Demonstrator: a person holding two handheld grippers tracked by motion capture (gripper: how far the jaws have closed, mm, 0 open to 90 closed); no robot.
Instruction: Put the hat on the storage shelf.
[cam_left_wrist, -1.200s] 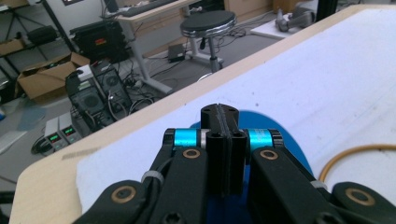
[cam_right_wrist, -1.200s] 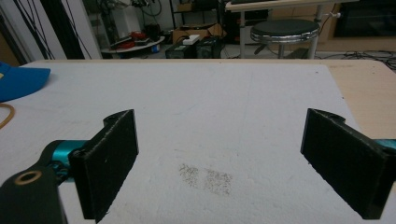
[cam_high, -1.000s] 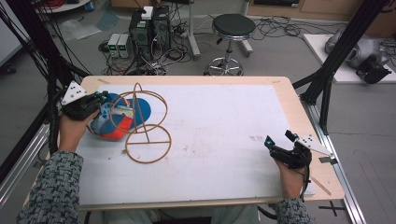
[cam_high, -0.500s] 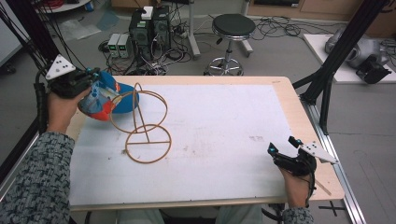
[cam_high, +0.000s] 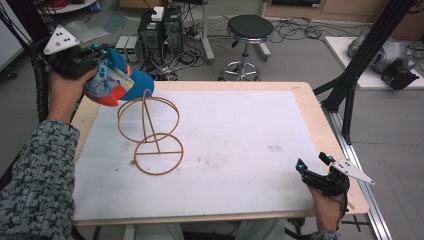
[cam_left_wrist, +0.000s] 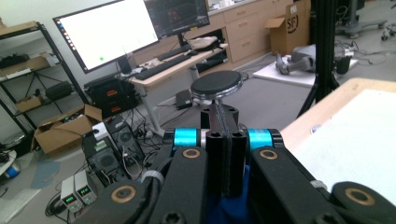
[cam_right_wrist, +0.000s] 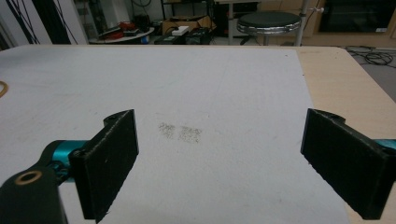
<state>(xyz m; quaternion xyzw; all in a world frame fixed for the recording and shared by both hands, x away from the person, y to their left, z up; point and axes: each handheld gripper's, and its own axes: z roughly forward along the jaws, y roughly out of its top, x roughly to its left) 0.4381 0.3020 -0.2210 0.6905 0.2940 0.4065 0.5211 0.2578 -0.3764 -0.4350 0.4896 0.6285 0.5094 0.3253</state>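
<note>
A blue, red and white cap hangs in the air over the table's far left corner, just above and left of a tan wire stand made of rings on a round base. My left gripper is shut on the cap; in the left gripper view its jaws are pressed together on a thin edge, with blue cloth below. My right gripper rests near the front right corner, open and holding nothing; in the right gripper view its gripper spans bare mat.
A white mat covers the wooden table. A faint grey smudge marks the mat ahead of the right gripper. Beyond the far edge stand a black stool and computer boxes. A black frame post rises at the right.
My left gripper has lifted the cap up and to the far left, off the wire stand's side. The right hand has slid slightly toward the front edge.
</note>
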